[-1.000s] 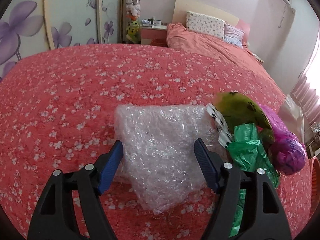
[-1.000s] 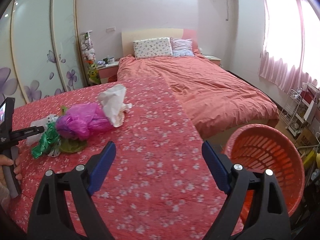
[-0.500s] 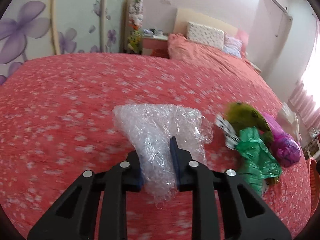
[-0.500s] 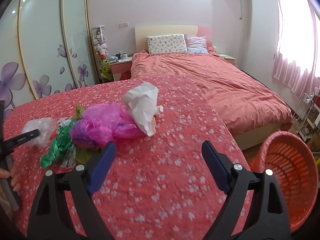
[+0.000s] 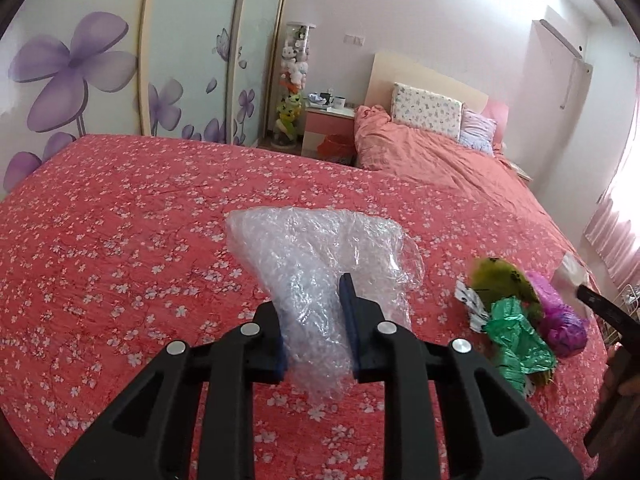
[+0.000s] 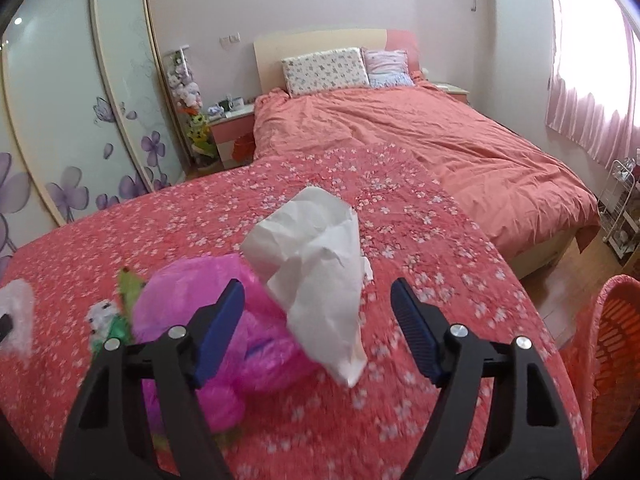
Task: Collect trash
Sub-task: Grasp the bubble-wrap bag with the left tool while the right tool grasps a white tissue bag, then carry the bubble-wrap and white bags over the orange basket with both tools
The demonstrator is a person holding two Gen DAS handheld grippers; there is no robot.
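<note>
Closing around the tissue (image 6: 316, 276), the right gripper (image 6: 318, 312) has its jaws still apart, the pads not yet pressing on the paper between them. That white wad stands dead ahead on the flowered bedspread (image 6: 400, 208), its long axis running from the far tip toward the gripper, leaning a little to the right pad. A pink bag (image 6: 240, 320) lies just left, touching the left pad's side, so a careless squeeze could likely catch it too. The orange basket (image 6: 612, 340) sits low to the right, off the bedspread. The right gripper points forward and down. The left gripper (image 5: 316, 320) is clamped on bubble wrap (image 5: 320, 264), held clear above the bedspread.
</note>
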